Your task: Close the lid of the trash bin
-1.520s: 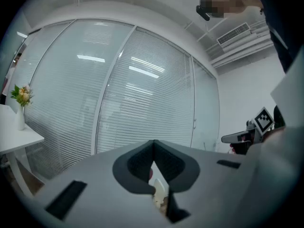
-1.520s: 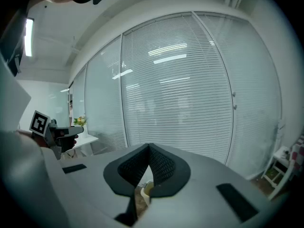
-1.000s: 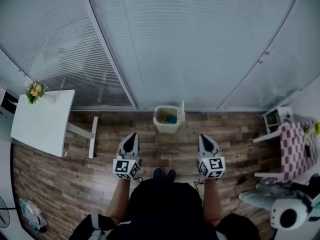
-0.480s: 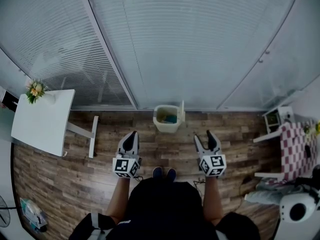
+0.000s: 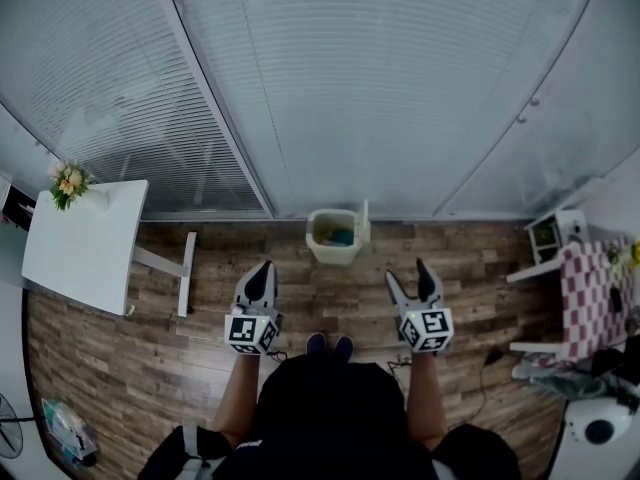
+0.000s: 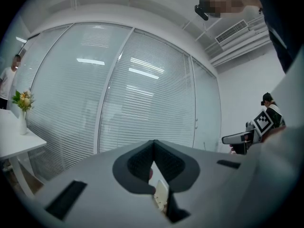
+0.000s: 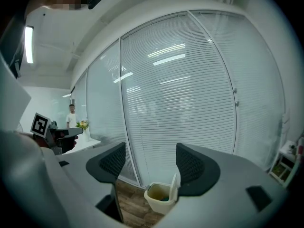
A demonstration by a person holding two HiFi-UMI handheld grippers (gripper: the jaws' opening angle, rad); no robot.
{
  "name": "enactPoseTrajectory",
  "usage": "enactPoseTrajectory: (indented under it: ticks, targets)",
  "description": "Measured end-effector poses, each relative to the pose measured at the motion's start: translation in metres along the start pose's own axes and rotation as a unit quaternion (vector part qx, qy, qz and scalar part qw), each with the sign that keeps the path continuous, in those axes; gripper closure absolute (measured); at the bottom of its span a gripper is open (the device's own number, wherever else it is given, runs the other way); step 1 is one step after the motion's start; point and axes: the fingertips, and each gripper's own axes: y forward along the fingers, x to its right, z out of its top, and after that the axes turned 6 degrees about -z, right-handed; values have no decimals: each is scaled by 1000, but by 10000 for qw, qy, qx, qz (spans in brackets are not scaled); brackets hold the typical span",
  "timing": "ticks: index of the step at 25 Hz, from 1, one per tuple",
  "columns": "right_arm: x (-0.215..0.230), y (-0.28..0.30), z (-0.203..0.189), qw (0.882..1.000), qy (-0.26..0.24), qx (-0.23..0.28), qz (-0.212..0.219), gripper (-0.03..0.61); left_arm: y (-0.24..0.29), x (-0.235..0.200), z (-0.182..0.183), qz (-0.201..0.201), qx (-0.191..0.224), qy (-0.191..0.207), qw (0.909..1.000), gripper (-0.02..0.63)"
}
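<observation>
The cream trash bin (image 5: 333,238) stands on the wood floor against the glass wall, with its lid (image 5: 365,222) upright along the right rim. In the right gripper view the trash bin (image 7: 159,199) and its raised lid (image 7: 175,187) show low between the jaws, well ahead of them. My right gripper (image 5: 409,276) hovers short of the bin, to its right; its jaws are opening with nothing between them. To the bin's left and equally short of it is my left gripper (image 5: 262,271), shut and empty. A sliver of cream shows below the left gripper (image 6: 153,147).
A white table (image 5: 85,248) with a flower vase (image 5: 68,182) stands at the left. A checkered table (image 5: 588,298) and a small white shelf (image 5: 549,236) are at the right. Blinds cover the glass wall (image 5: 380,88) behind the bin. A person (image 7: 71,116) stands far off.
The right gripper's jaws have spread from shut to wide apart. Both hands stay where they were, and the left gripper remains shut.
</observation>
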Motion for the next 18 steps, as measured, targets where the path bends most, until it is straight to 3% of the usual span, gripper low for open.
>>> enactPoseTrajectory:
  ticks: [18]
  targets:
    - [8, -1, 0, 9999, -15, -47, 91, 275, 4, 6, -9, 76, -109, -16, 9999, 607]
